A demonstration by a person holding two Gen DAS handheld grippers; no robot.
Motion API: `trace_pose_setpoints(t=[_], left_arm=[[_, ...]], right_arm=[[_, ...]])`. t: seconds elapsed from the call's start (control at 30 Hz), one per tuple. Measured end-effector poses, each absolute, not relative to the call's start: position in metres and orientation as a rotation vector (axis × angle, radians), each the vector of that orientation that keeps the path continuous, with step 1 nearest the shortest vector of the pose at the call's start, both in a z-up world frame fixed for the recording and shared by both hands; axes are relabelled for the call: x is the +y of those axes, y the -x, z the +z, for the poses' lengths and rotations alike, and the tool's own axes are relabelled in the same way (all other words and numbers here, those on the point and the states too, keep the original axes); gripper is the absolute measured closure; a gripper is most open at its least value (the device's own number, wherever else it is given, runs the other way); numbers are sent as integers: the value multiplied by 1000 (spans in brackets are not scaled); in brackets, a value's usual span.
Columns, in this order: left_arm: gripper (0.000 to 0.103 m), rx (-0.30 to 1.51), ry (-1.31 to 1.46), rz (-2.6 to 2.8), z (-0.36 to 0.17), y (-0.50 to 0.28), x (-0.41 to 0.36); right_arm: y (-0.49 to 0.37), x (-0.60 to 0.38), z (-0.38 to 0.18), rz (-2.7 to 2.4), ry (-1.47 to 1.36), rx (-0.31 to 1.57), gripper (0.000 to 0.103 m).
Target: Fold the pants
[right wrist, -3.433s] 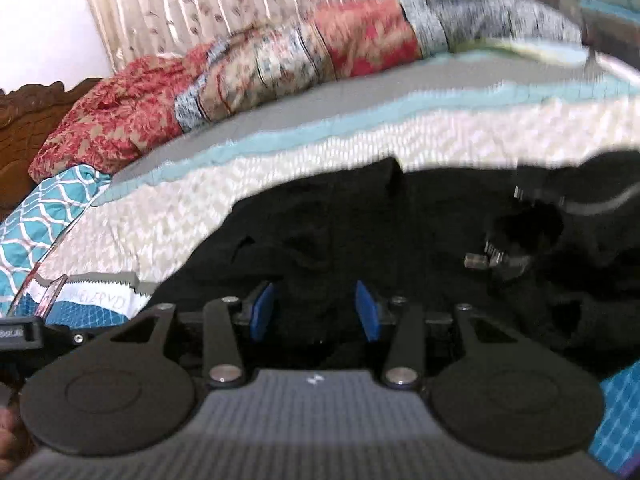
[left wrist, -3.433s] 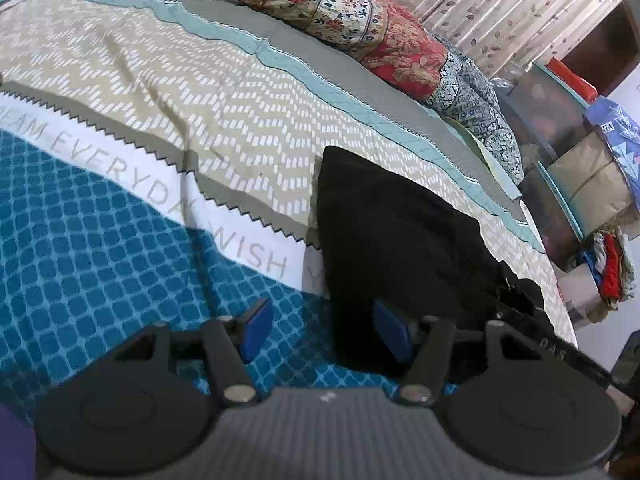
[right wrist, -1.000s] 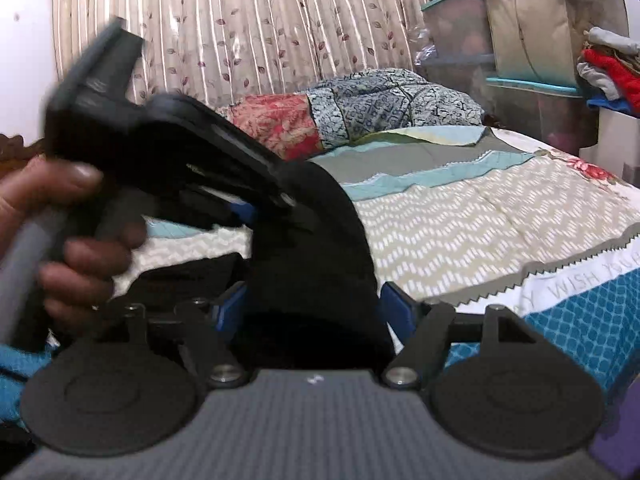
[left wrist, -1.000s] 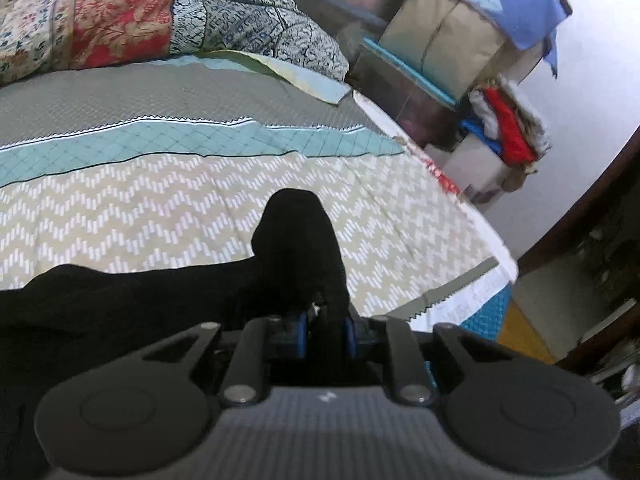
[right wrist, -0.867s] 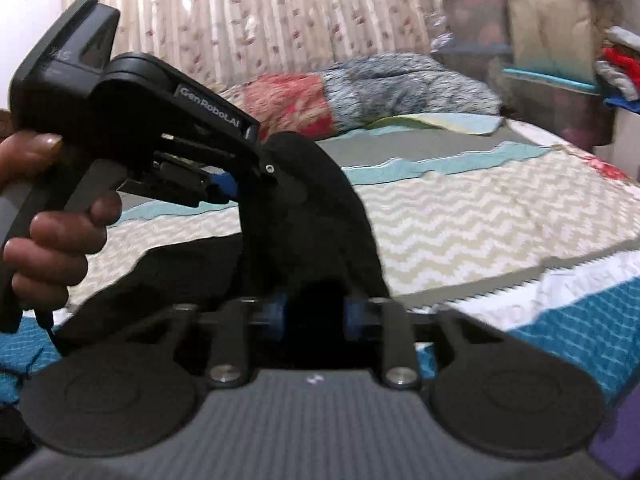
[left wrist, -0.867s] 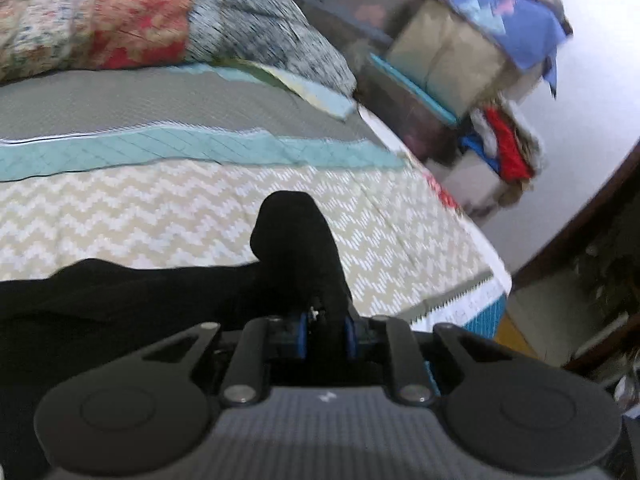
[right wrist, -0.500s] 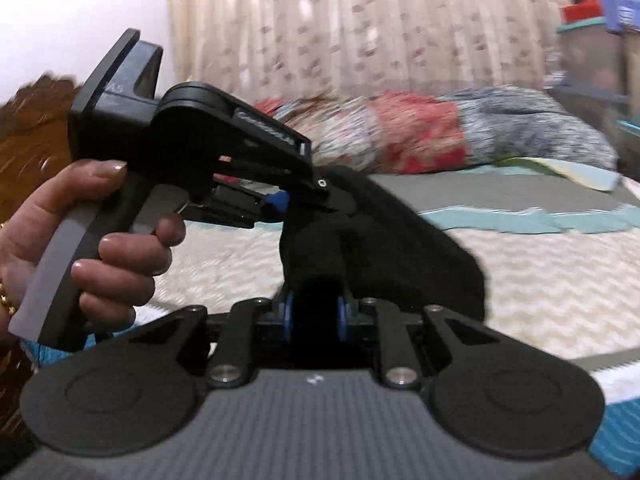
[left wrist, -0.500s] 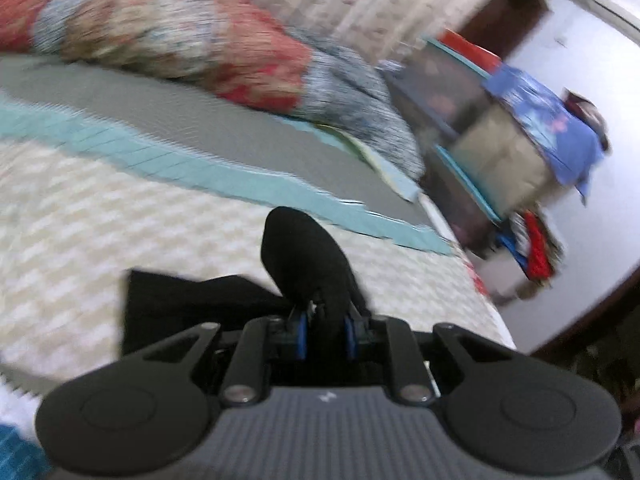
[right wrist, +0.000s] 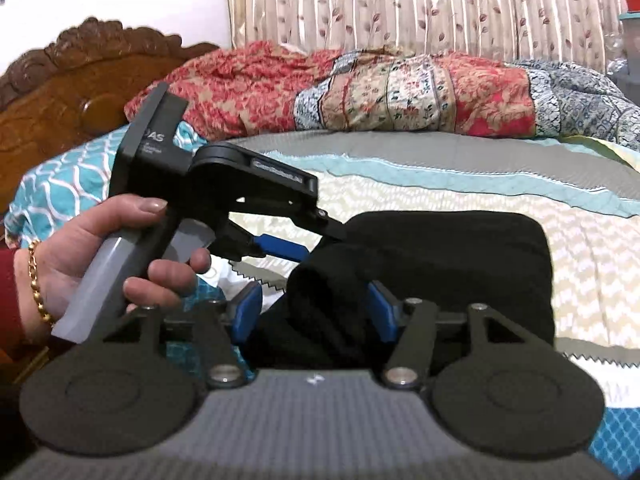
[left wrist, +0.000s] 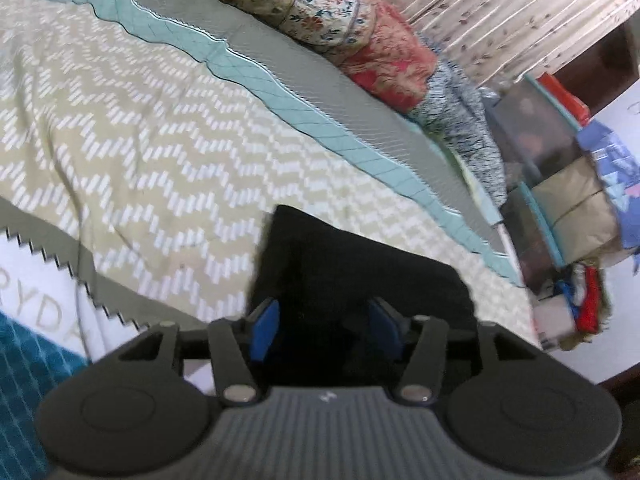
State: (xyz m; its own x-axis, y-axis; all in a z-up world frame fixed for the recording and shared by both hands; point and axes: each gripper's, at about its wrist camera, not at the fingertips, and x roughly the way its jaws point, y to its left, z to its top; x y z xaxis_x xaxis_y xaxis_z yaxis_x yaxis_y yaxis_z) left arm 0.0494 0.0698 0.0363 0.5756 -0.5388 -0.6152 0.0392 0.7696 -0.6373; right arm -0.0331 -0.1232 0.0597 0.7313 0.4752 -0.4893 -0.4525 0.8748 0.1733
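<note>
The bed [left wrist: 140,128] with a zigzag bedspread lies ahead of both grippers. The black pants [right wrist: 460,264] lie on it as a folded bundle, reaching between the fingers of each gripper. The left gripper [left wrist: 326,330] has its blue fingers [left wrist: 262,332] spread open around the cloth. The right gripper [right wrist: 314,312] is open too, one roll of cloth between its fingers [right wrist: 380,312].

Left wrist camera looked down, close over the patterned quilted bed [left wrist: 160,140]. Right wrist camera sat low, facing the carved wooden headboard [right wrist: 60,92]. Both views shared the folded black fabric pants [left wrist: 360,276] [right wrist: 460,256] and floral curtain [left wrist: 500,4] [right wrist: 400,4].
</note>
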Motion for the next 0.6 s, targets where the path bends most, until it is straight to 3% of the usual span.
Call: trace_pose_setpoints(t=[0.17,0.33,0.6], left_arm=[[47,901,615,-420,43,-28,58],[51,950,443,-368,41,-13,44],[48,967,459,-361,47,0,49]], right_arm=[[24,-108,45,517,-19,578,43],[19,-80,32,620,23,651,43],[43,-126,58,532,-70,557,44]])
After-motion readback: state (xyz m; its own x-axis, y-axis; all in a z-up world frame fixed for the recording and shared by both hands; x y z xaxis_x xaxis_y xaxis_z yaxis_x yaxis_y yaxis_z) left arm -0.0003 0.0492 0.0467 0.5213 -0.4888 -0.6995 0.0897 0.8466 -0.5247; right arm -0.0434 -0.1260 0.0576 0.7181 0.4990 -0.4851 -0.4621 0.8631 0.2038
